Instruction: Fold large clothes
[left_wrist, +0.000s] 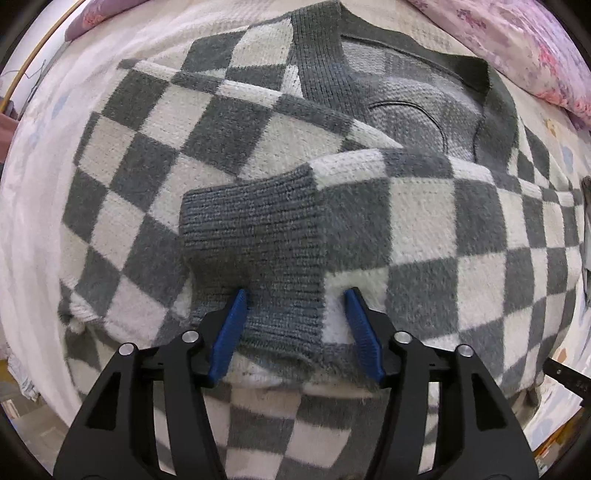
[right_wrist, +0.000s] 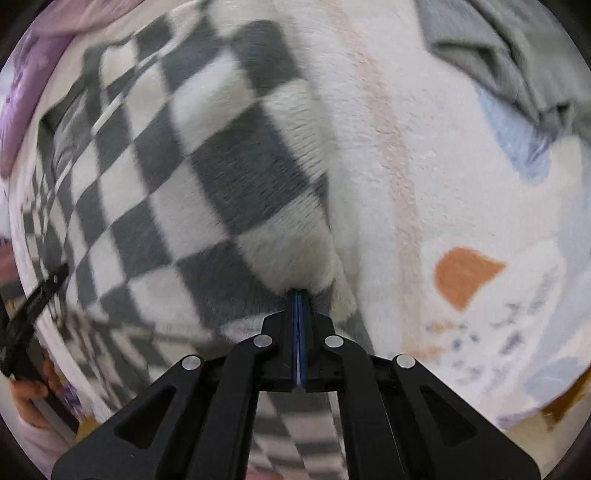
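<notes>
The checkered sweater (left_wrist: 258, 147) is spread on the bed sheet (right_wrist: 461, 184), its grey ribbed cuff (left_wrist: 255, 236) lying between the spread left gripper (left_wrist: 297, 295) fingers, while the right gripper (right_wrist: 298, 295), pressed together, pinches the sweater's near right edge.

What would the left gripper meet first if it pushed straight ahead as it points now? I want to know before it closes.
Most likely the grey ribbed cuff of the checkered sweater. The left gripper is open, and the cuff already lies between its blue fingers, so hardly any travel seems left; depth is hard to judge.
</notes>
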